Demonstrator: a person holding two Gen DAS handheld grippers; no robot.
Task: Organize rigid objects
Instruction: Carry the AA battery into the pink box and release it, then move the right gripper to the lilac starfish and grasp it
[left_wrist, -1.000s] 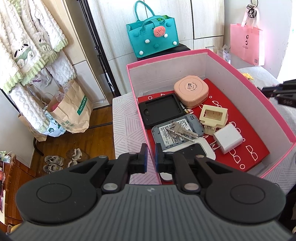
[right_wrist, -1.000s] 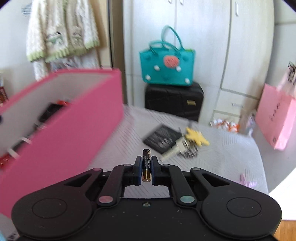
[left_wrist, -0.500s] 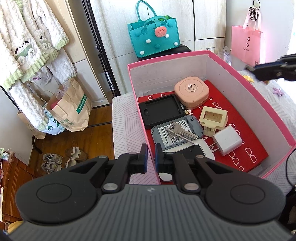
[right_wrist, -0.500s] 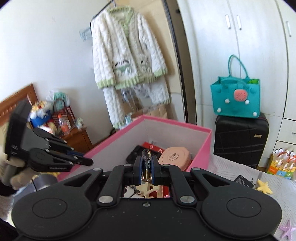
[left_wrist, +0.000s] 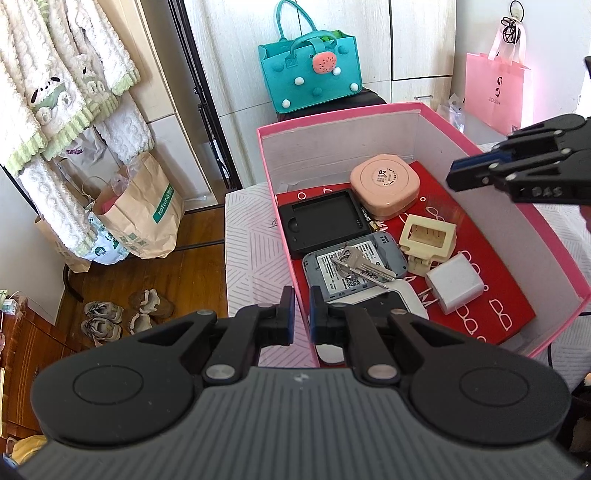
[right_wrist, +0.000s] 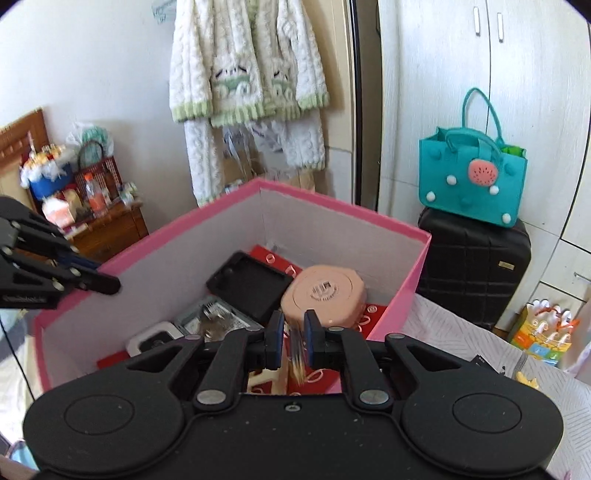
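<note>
A pink box (left_wrist: 550, 240) with a red floor holds a peach round case (left_wrist: 384, 184), a black tray (left_wrist: 321, 221), a grey device with keys (left_wrist: 360, 264), a cream plug holder (left_wrist: 428, 236) and a white charger (left_wrist: 454, 282). My right gripper (right_wrist: 293, 341) hangs over the box with its jaws slightly apart; a blurred battery (right_wrist: 296, 356) is dropping between its fingers. It also shows in the left wrist view (left_wrist: 458, 171) above the box's right wall. My left gripper (left_wrist: 298, 319) is at the box's near left corner, jaws narrowly apart and empty.
The box (right_wrist: 332, 210) stands on a white patterned bed cover (left_wrist: 251, 251). A teal bag (right_wrist: 472, 184) sits on a black suitcase (right_wrist: 476, 269) behind. Paper bags (left_wrist: 144, 218) and shoes (left_wrist: 125, 314) are on the wooden floor at the left. A pink bag (left_wrist: 495, 96) hangs at the right.
My right gripper has swung over the box and its jaws have parted, letting go of the battery, which is falling. My left gripper has stayed put.
</note>
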